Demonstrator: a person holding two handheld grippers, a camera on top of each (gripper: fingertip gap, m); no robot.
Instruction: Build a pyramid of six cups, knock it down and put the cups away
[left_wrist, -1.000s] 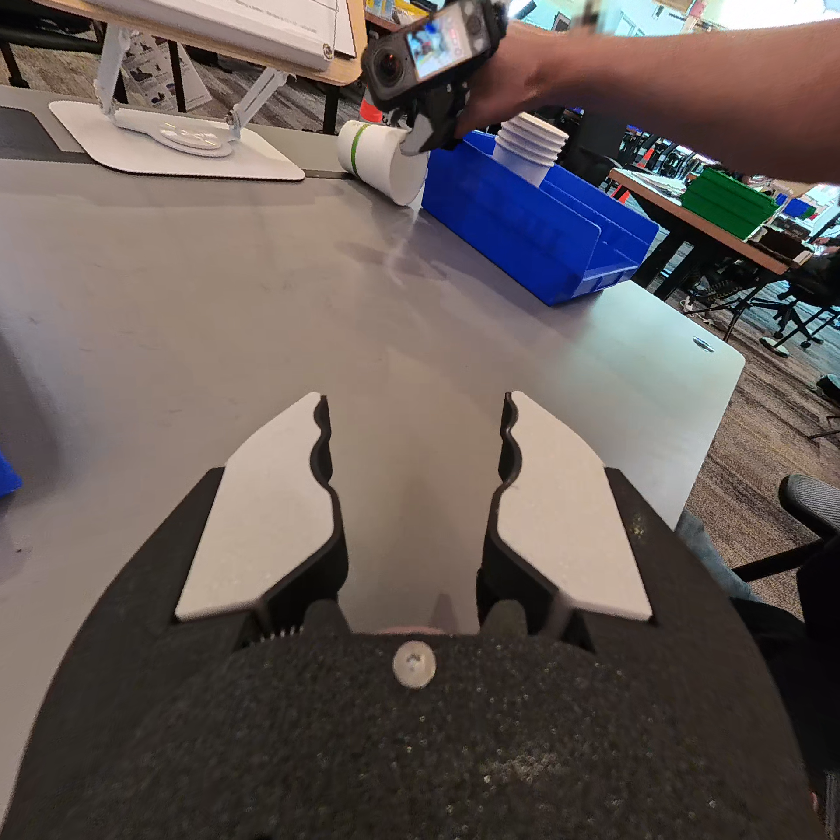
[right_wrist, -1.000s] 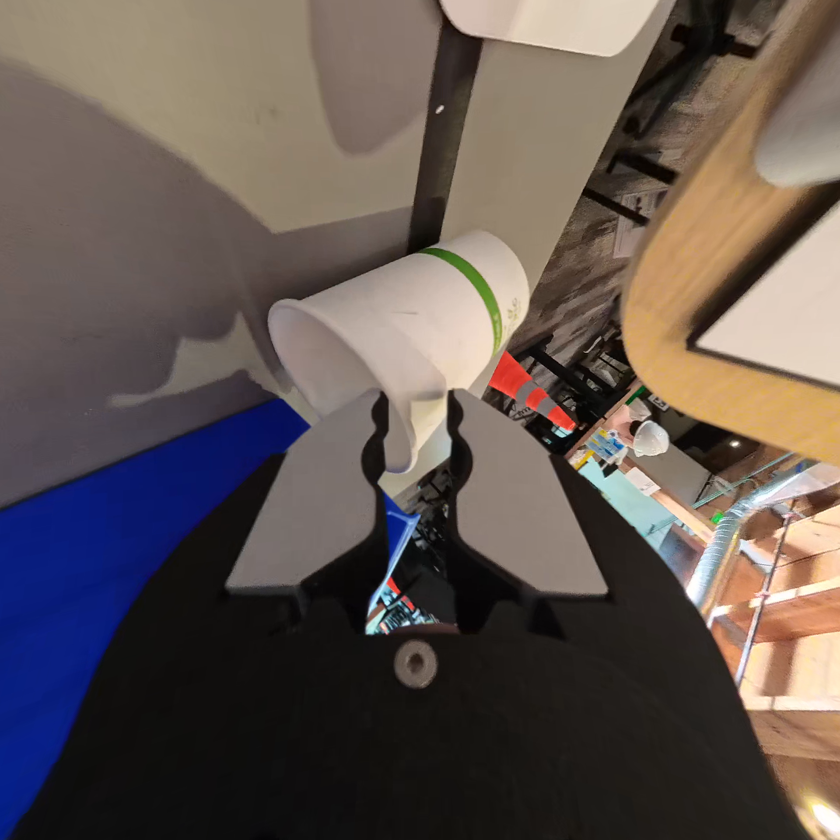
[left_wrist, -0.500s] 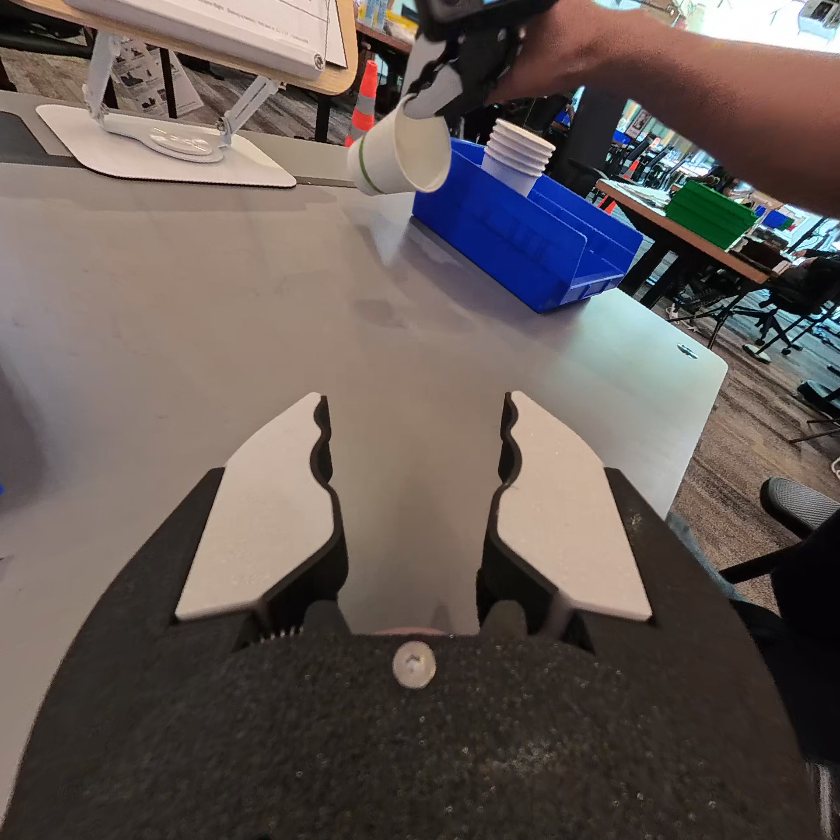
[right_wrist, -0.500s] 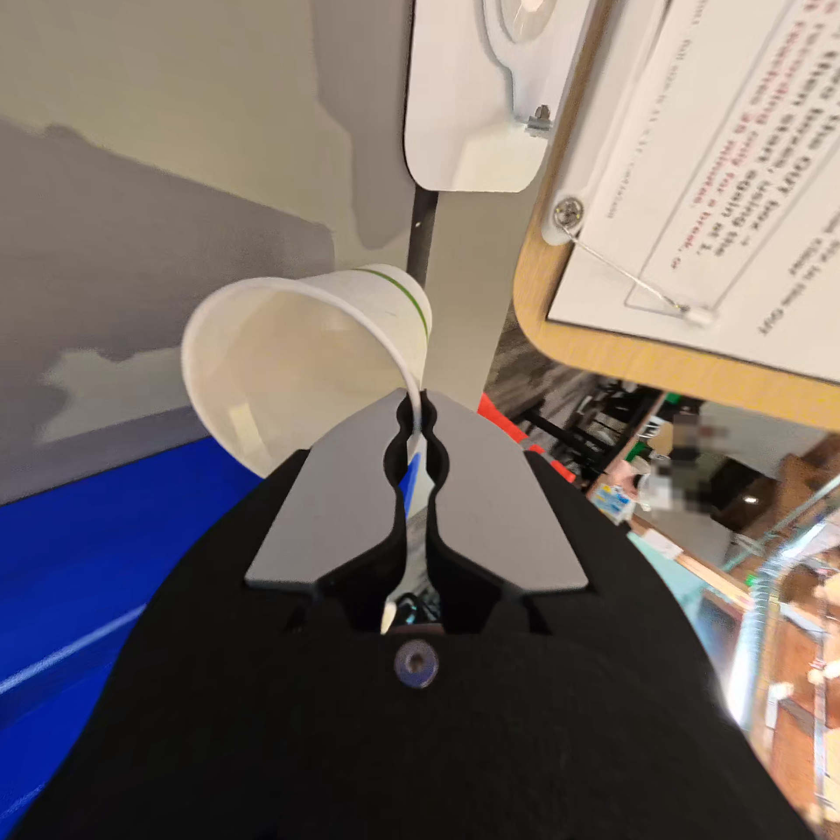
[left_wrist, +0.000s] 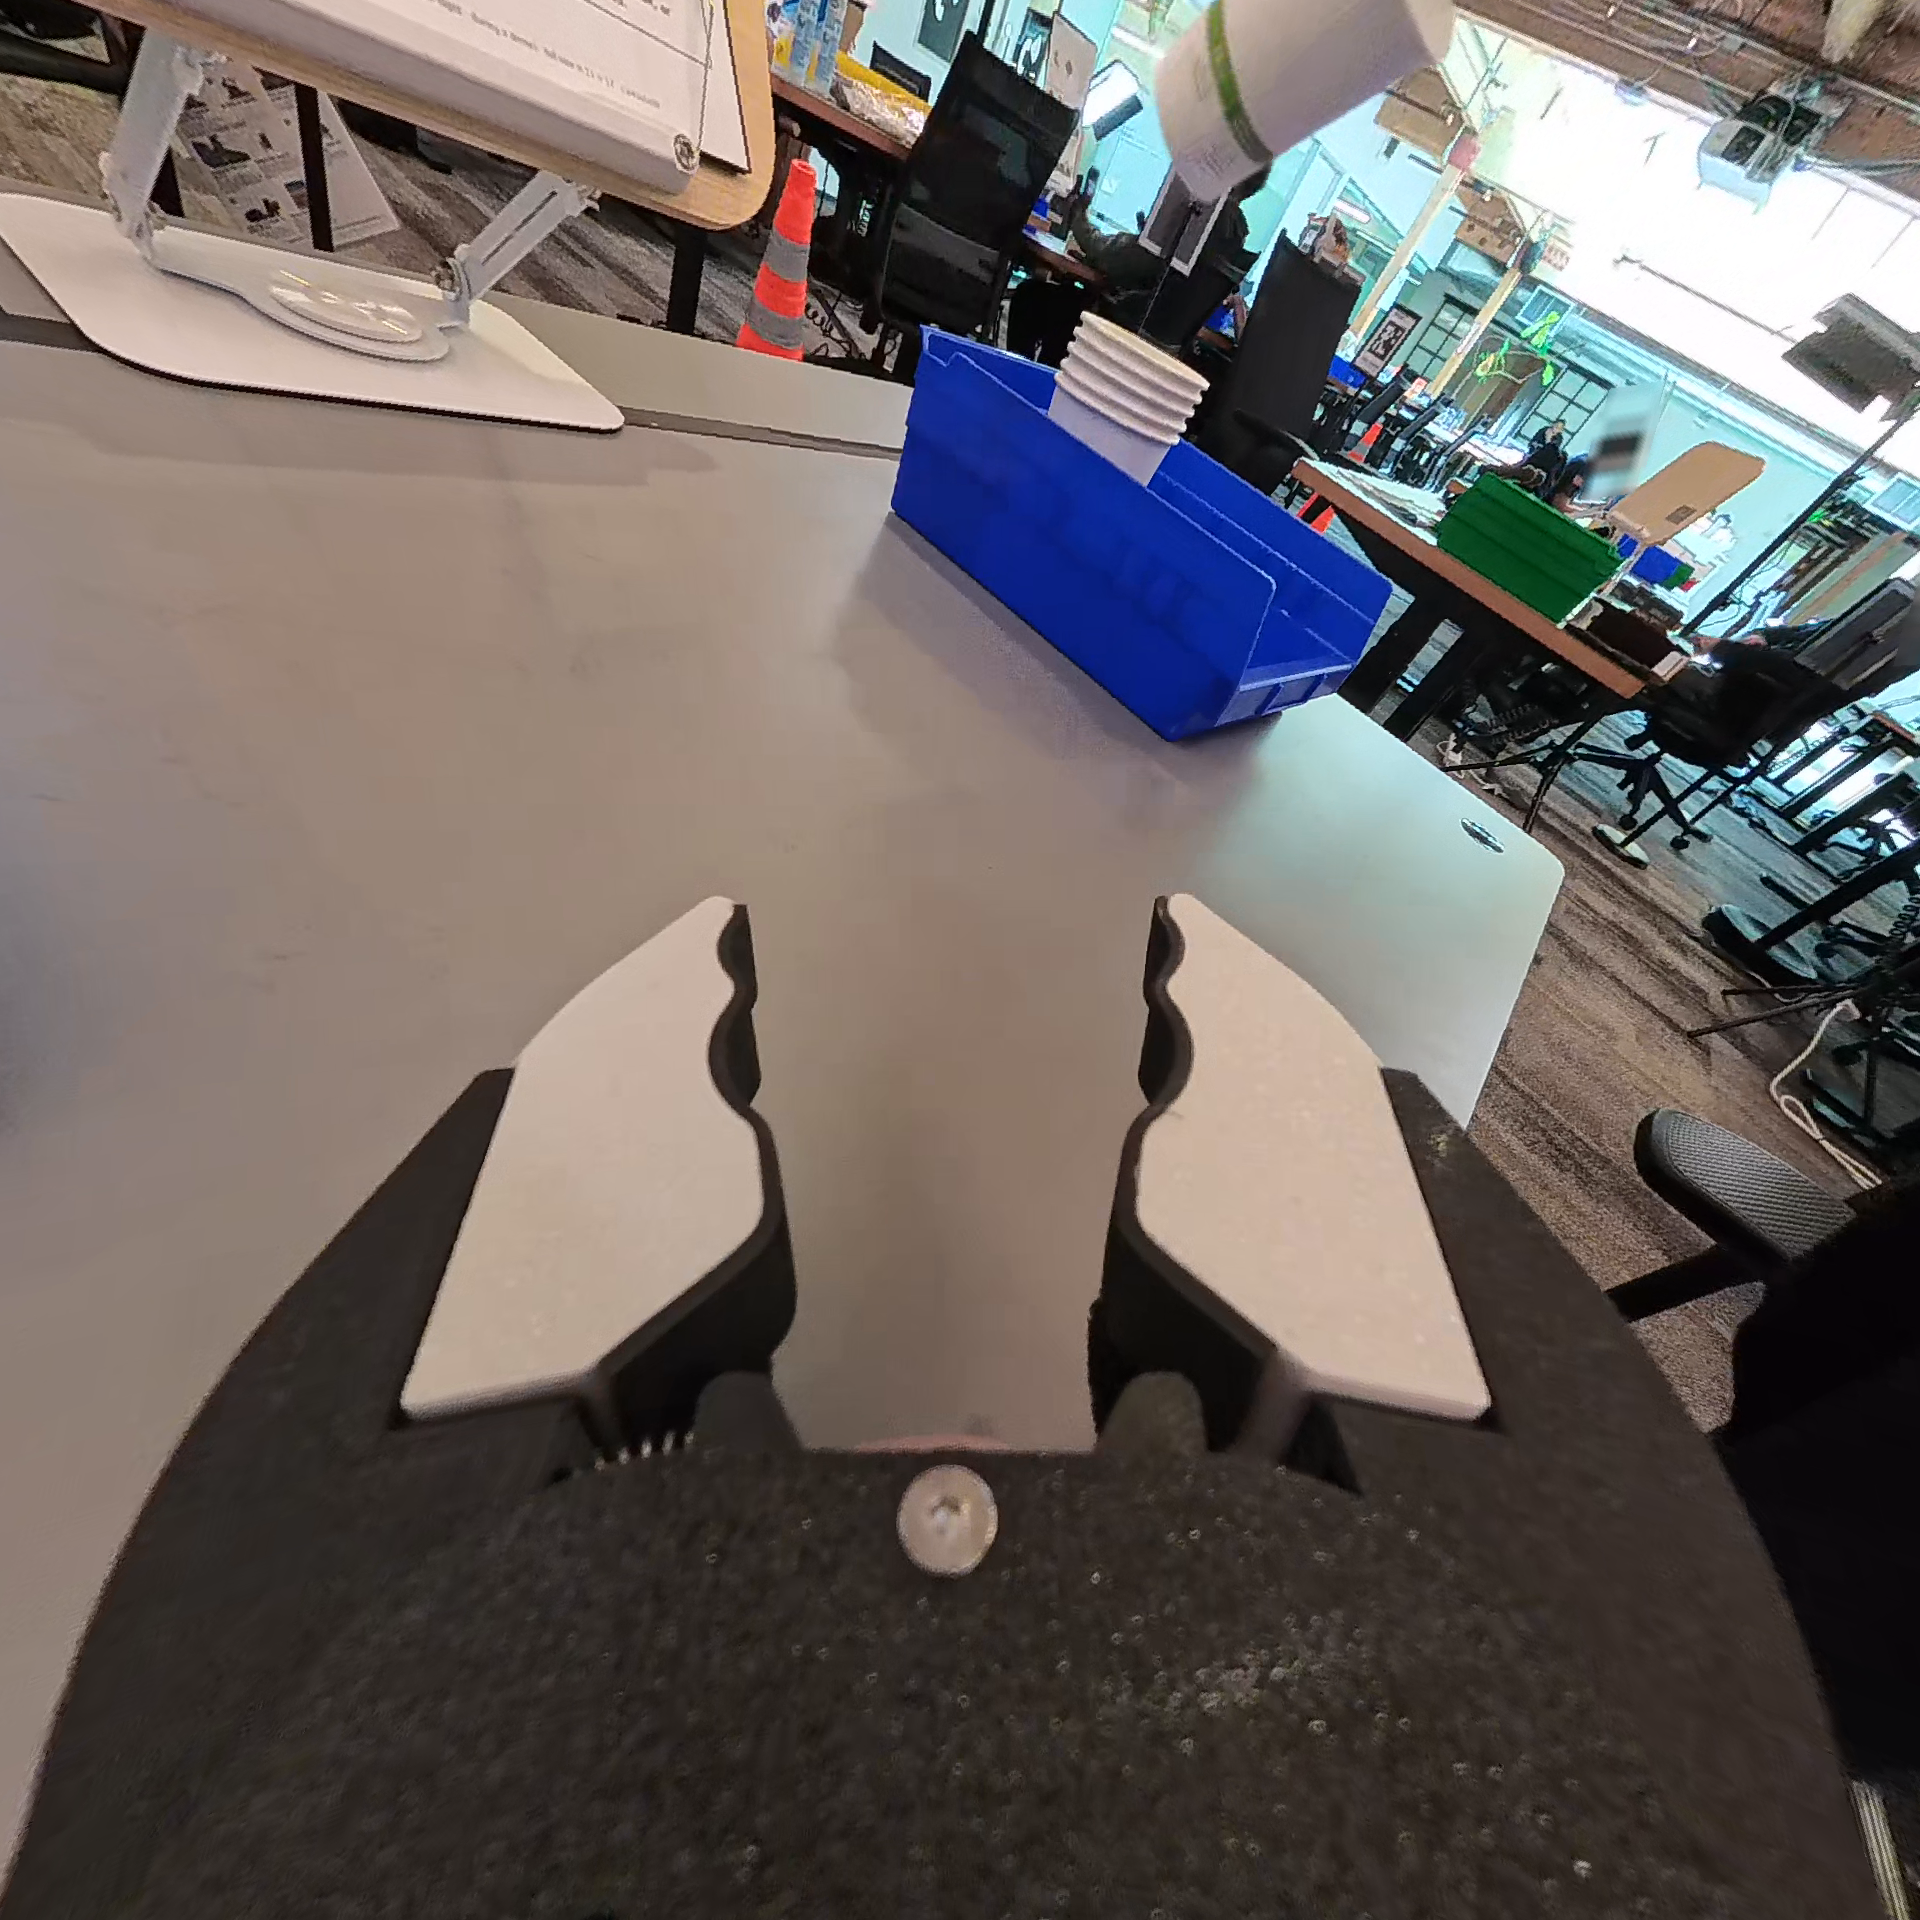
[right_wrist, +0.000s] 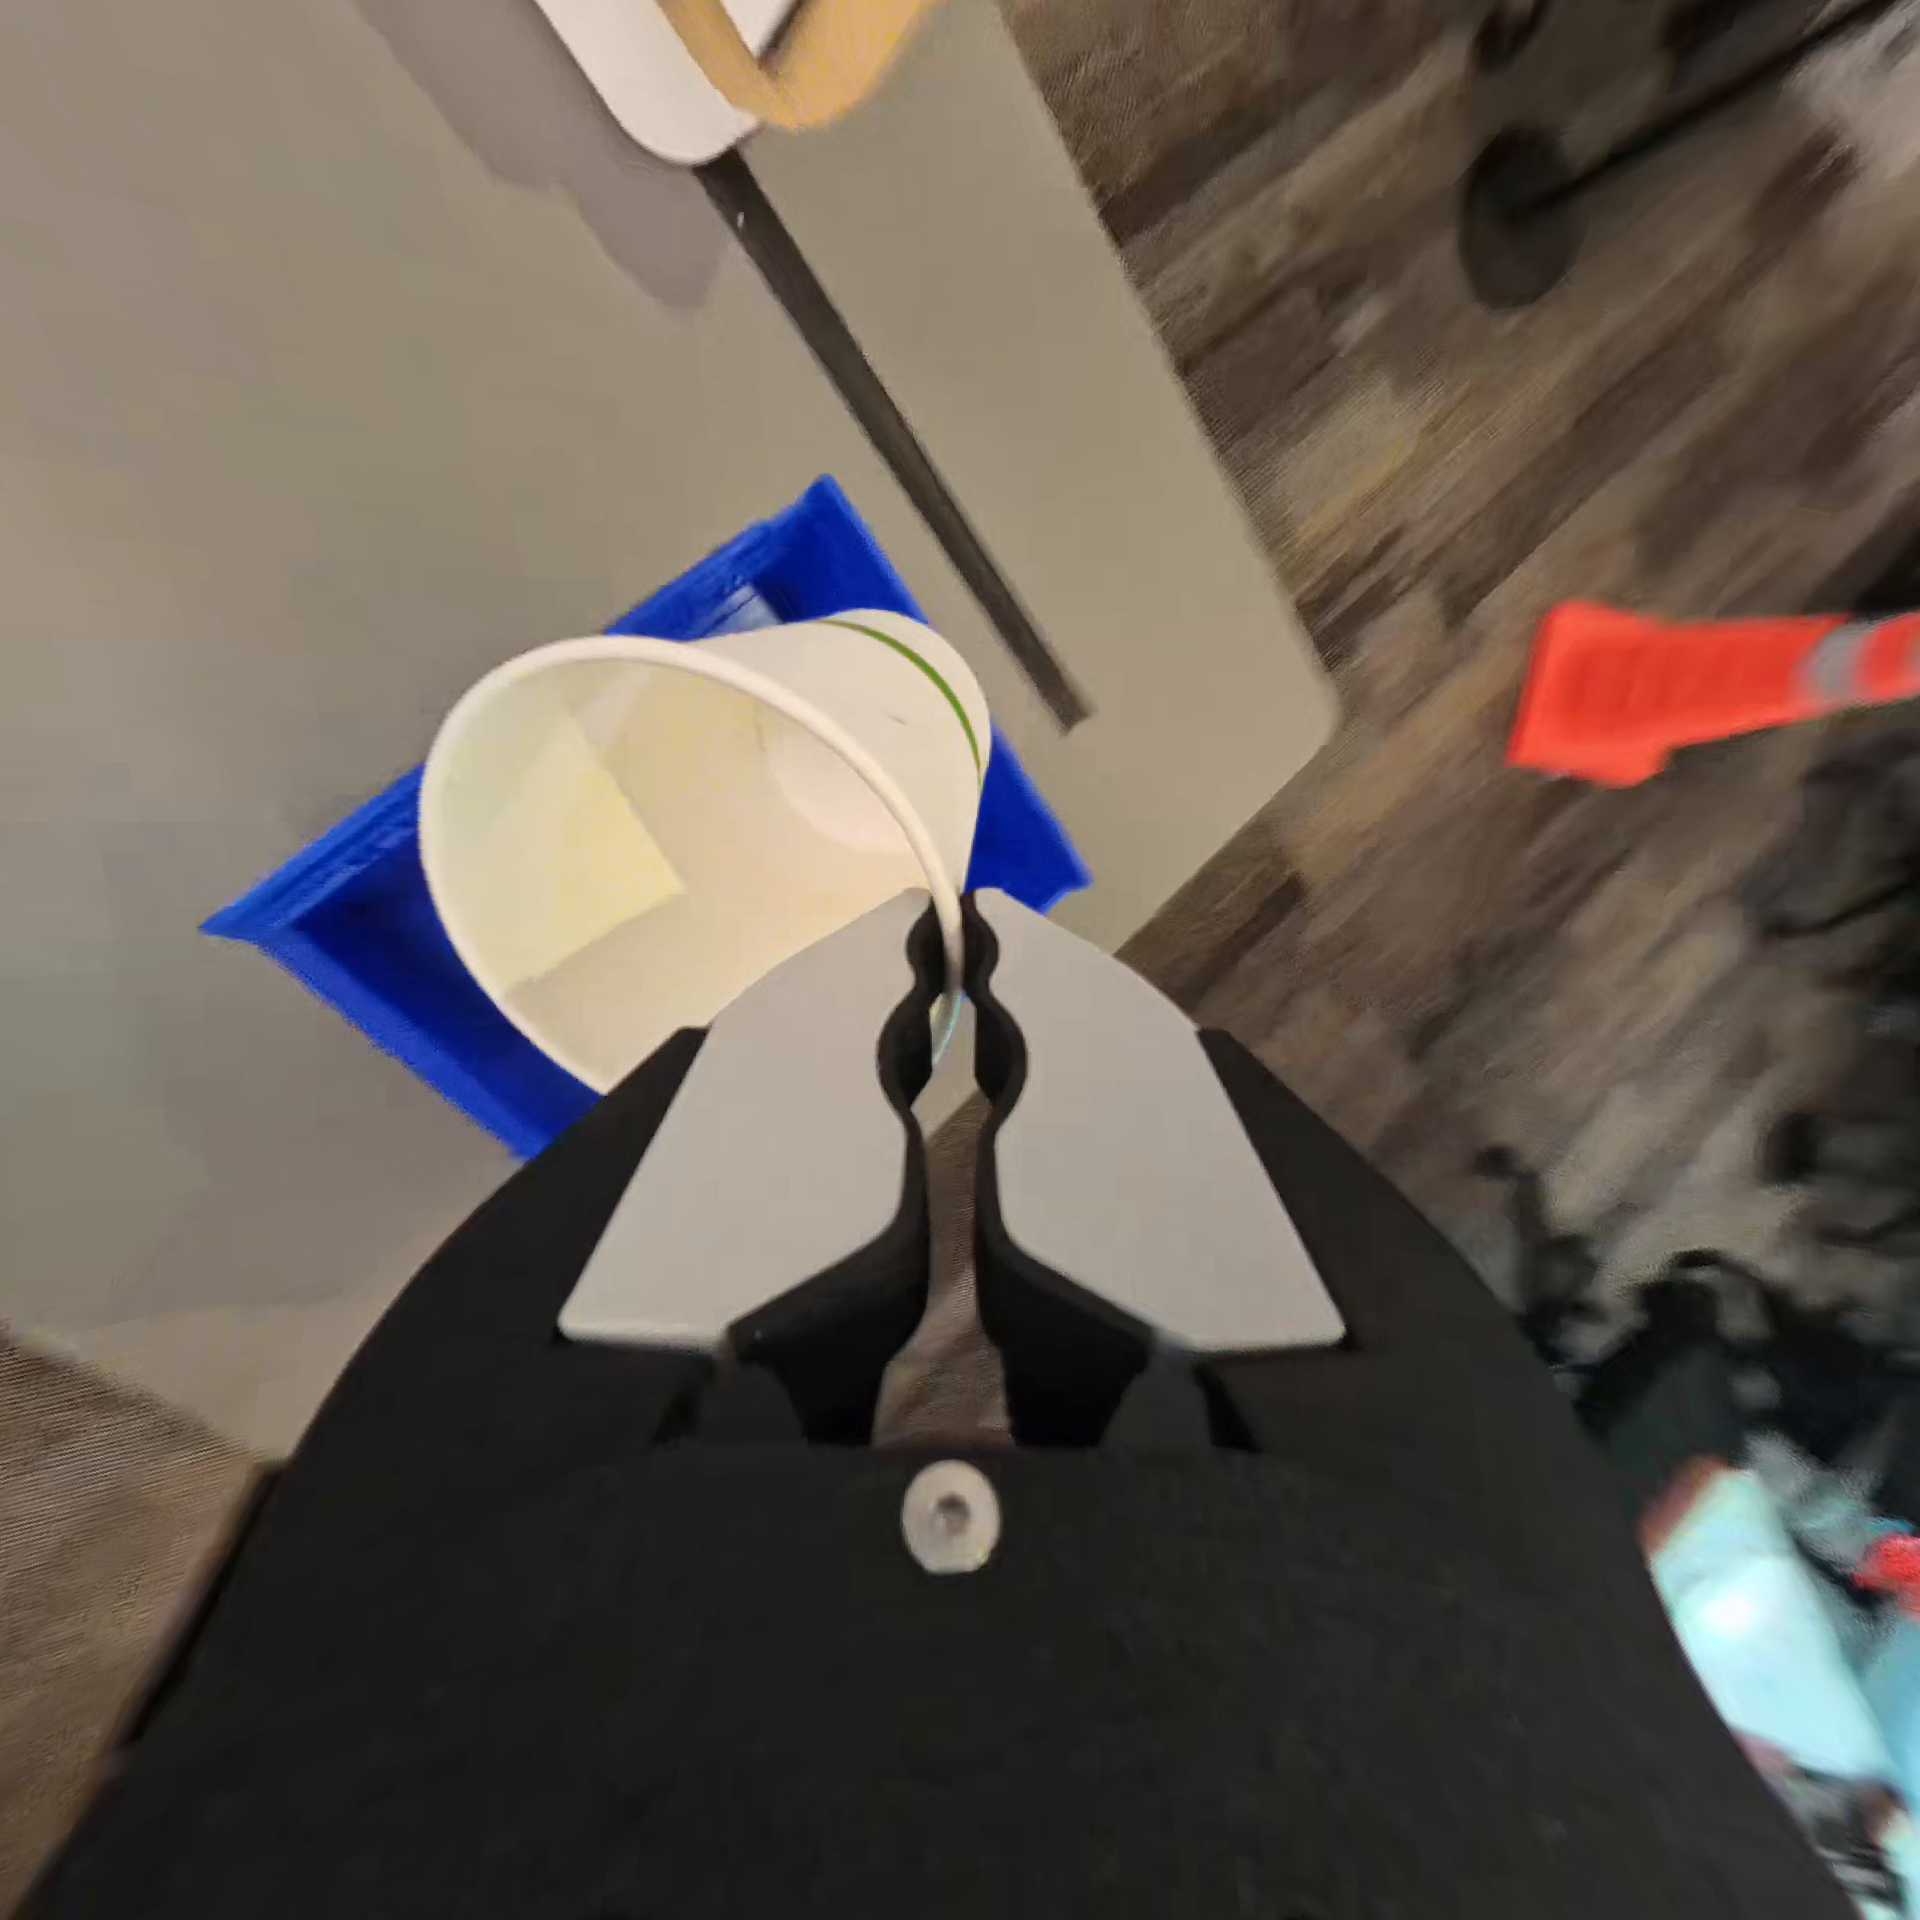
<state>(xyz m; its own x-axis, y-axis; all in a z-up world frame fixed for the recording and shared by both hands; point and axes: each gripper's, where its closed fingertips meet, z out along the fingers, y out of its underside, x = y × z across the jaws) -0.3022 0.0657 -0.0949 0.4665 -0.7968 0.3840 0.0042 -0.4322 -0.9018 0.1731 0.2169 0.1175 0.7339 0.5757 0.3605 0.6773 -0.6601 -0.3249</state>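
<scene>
My right gripper (right_wrist: 948, 925) is shut on the rim of a white paper cup with a green band (right_wrist: 686, 831), held high above the blue bin (right_wrist: 353, 935), mouth towards the camera. The same cup (left_wrist: 1278, 73) shows at the top of the left wrist view, in the air above the bin. A stack of several white cups (left_wrist: 1127, 410) stands upside down in the blue bin (left_wrist: 1101, 582) at the table's far right. My left gripper (left_wrist: 945, 935) is open and empty, low over the grey table (left_wrist: 416, 727).
A white stand with a clipboard (left_wrist: 343, 208) sits at the table's back left. An orange cone (left_wrist: 784, 265) stands on the floor behind the table. The table's right edge (left_wrist: 1496, 987) drops to carpet, with chairs and other desks beyond.
The right gripper closed on the cup's rim, lifted it off the table beside the bin and carried it up high above the bin. The left gripper stayed open and nearly still.
</scene>
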